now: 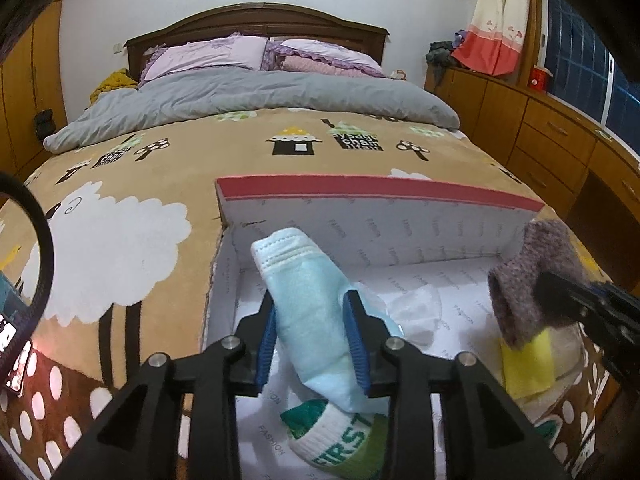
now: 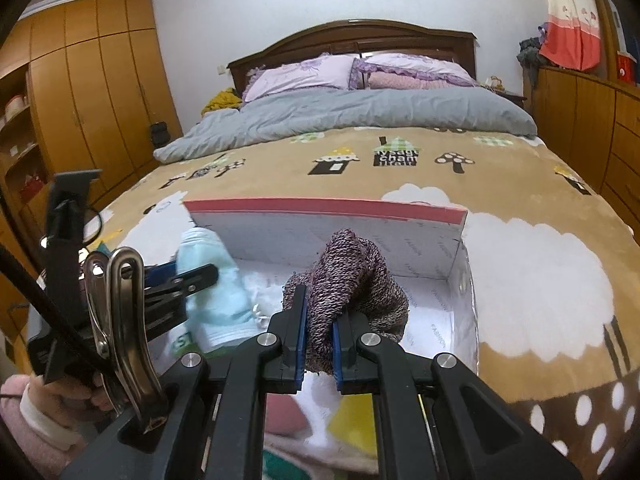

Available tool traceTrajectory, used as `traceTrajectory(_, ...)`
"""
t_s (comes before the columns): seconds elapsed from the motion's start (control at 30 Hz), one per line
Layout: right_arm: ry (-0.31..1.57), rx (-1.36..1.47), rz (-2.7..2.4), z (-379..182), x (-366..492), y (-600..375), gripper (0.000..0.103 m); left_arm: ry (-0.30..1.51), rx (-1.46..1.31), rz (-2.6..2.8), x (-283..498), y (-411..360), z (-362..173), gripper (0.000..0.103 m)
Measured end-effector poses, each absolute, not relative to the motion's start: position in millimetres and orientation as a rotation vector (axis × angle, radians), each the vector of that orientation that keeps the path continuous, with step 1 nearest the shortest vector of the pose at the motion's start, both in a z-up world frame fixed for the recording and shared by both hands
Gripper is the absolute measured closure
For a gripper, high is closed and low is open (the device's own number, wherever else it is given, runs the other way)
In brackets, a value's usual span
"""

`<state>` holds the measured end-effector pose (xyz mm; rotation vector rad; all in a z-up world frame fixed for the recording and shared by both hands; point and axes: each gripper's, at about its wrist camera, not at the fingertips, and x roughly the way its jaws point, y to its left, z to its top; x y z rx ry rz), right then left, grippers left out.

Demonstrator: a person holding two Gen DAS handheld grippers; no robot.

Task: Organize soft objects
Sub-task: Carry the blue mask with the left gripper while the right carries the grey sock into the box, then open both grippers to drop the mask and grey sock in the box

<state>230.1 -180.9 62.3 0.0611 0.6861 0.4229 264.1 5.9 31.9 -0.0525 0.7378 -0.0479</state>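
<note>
My left gripper (image 1: 314,320) is shut on a light blue sock (image 1: 308,300) and holds it over the open white box (image 1: 360,220) on the bed. My right gripper (image 2: 319,332) is shut on a purple-grey knit sock (image 2: 352,276) over the right part of the same box. Each gripper shows in the other's view: the right gripper (image 1: 560,300) and the left gripper (image 2: 192,280). In the box lie a white-and-green sock marked "FIRST" (image 1: 340,436), a white sock (image 1: 416,312) and a yellow-and-white sock (image 1: 528,364).
The box has a raised lid with a pink edge (image 2: 320,205). It sits on a tan blanket with sheep and houses (image 1: 120,208). A grey duvet (image 1: 240,96) and purple pillows lie at the headboard. Wooden cabinets (image 1: 540,128) line the right; a wardrobe (image 2: 92,92) stands left.
</note>
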Motion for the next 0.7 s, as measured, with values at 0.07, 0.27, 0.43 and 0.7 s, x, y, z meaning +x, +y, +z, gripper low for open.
traceTrajectory(0.07,0.696,0.061,0.414,59.3,237.1,-181.6,0.092,0.741,-0.051,-0.046,264.1,5.5,30.9,0.064)
traceTrajectory(0.27,0.732,0.074,0.382,50.0,257.6,-188.3,0.092,0.745,-0.05,-0.04,263.1,4.7,30.4,0.06)
traceTrajectory(0.43,0.757,0.088,0.364,42.6,264.3,-193.7,0.088,0.752,-0.05,-0.04,264.3,5.0,30.9,0.05)
traceTrajectory(0.7,0.734,0.101,0.342,50.4,260.9,-200.4,0.057,0.75,-0.049,-0.037,258.6,3.4,37.3,0.04)
